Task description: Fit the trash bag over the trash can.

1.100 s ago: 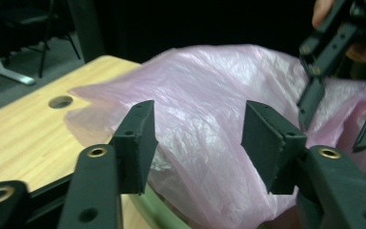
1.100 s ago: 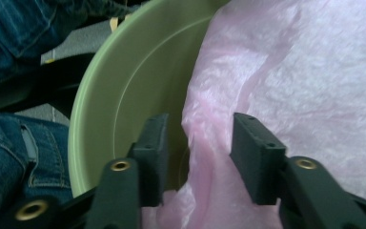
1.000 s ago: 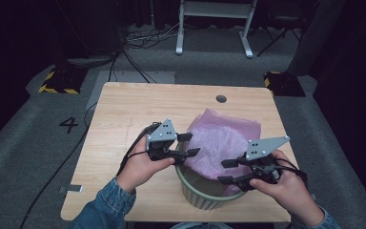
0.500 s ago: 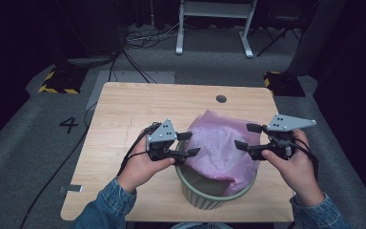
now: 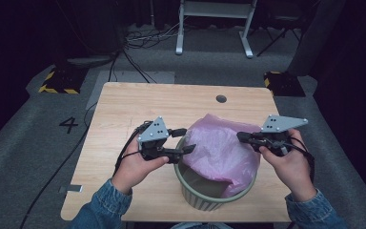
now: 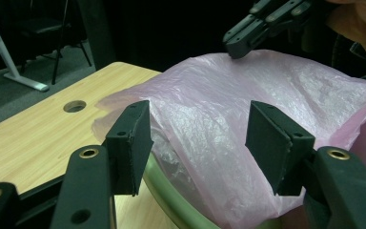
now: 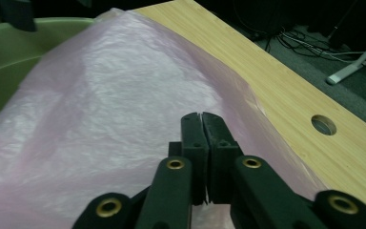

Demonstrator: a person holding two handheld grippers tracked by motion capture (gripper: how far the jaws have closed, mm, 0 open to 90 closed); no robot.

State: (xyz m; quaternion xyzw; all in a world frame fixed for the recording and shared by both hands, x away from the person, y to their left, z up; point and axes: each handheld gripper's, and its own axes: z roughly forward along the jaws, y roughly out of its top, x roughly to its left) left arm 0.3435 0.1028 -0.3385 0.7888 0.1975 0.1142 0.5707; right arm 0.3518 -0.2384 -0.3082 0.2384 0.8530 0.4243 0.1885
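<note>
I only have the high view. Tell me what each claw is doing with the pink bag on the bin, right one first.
Observer: In its own view the right claw is shut, pads flat together, tips at the upper fold of the pink bag. I cannot tell whether film is pinched.
Operator: Now the left one.
Observer: The left claw is open. Its jaws have just been opening, and bag film bulges between the pads with neither pressing it.
Operator: Give me the bin rim.
Observer: The rim of the green bin curves just under the left claw, with the bag hanging over it.
</note>
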